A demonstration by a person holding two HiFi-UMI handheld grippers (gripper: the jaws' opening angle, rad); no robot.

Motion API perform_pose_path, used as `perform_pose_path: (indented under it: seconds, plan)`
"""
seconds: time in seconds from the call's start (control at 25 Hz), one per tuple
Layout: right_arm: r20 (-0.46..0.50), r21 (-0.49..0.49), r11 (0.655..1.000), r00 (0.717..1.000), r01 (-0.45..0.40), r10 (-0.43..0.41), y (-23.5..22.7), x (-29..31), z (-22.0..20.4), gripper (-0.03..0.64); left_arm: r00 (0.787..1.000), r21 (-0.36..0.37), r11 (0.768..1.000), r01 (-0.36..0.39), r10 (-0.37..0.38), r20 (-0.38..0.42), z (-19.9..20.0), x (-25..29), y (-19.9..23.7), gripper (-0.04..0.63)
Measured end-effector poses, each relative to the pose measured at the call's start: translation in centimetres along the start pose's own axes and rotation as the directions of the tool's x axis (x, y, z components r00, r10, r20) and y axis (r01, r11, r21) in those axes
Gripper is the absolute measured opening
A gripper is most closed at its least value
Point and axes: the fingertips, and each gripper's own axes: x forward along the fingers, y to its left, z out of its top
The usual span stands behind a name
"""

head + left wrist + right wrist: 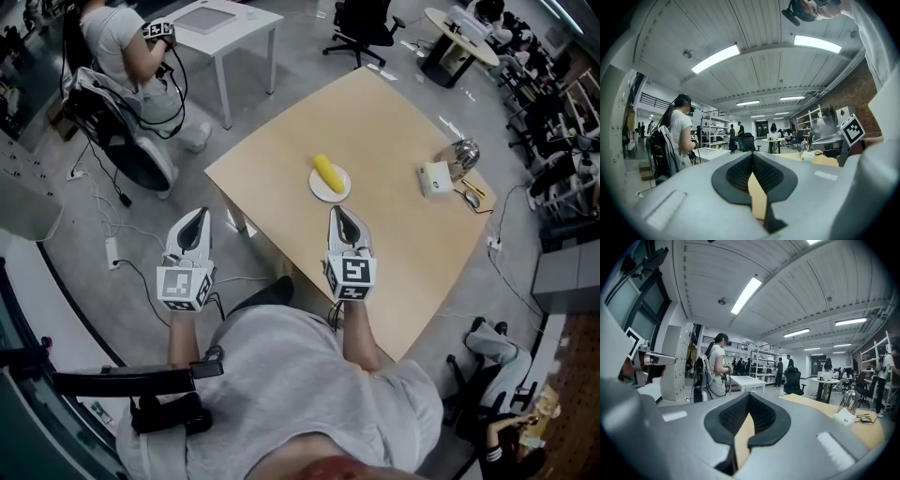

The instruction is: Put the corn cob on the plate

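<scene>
1. Corn cob (327, 172) lies on the plate (338, 193), near the middle of the counter (384, 122); we judge the job done.
2. Right claw (338, 211) hangs over the counter's near edge, and left claw (196, 213) hangs just off it. Both are clenched on nothing, well apart from the plate.
3. Risk, as we see it: a needless reach could bump the plate and roll the rounded cob off.

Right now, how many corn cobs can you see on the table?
1. The corn cob lies on the white plate, near the middle of the wooden table. No second one shows among the small things at the table's right edge.
</scene>
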Motion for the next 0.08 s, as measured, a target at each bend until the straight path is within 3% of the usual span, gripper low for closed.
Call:
perform_pose_path:
  seconds: [0.08]
  plan:
    - [0.006,-0.007,1.000,1.000,-0.004,0.004,0.10,0.11,0.21,0.005,1.000,0.002,1.000,-0.001,0.001,0.000,0.01,-0.04,0.03,0.020]
